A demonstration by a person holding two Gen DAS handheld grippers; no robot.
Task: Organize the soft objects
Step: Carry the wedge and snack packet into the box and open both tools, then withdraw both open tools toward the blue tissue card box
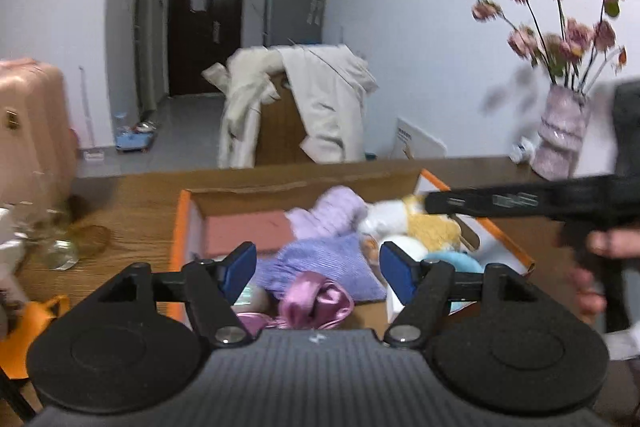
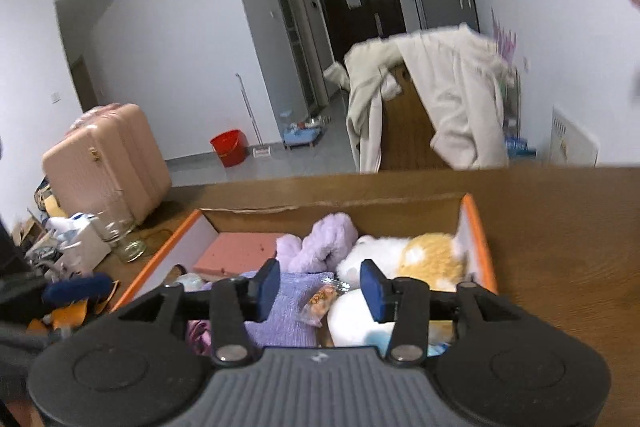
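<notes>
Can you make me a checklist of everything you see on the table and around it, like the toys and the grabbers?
Surface: wooden table, mostly bare on the right.
Job's things: cardboard box holding a purple plush, white and orange plush, purple knit cloth, pink foam block, pink satin scrunchie.
Clutter: glass jar, vase of flowers.
Grippers: left gripper open, empty; right gripper open, empty.
Cables: nothing seen.
Surroundings: pink suitcase, red bucket, coat-draped chair.
</notes>
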